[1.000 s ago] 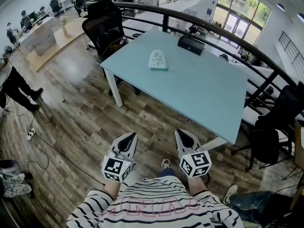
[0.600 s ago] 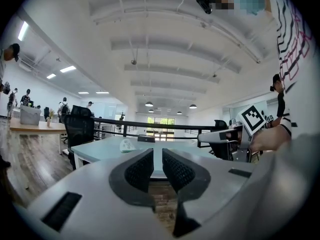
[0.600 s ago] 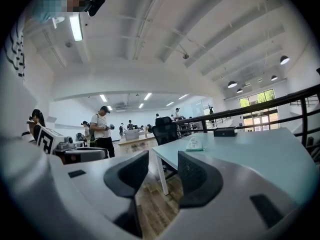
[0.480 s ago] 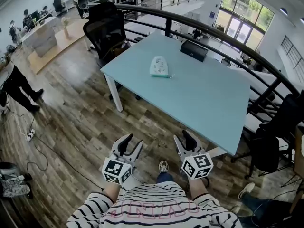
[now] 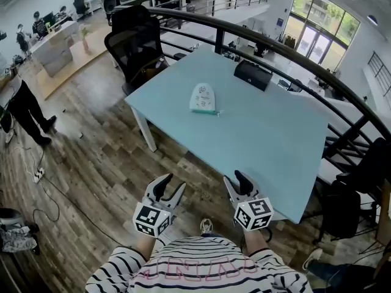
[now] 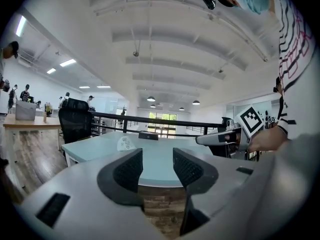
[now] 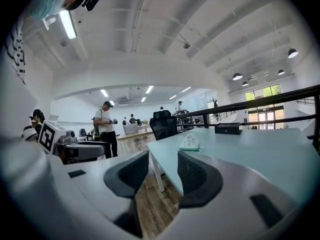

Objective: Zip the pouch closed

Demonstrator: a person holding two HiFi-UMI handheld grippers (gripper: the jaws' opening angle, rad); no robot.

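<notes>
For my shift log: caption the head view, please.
Pouch lies on the blue table, beyond the empty left tool, jaws opening, and the open, empty right tool.

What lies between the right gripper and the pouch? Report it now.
Only bare table lies between the right gripper and the pouch; the head view shows this stretch.
</notes>
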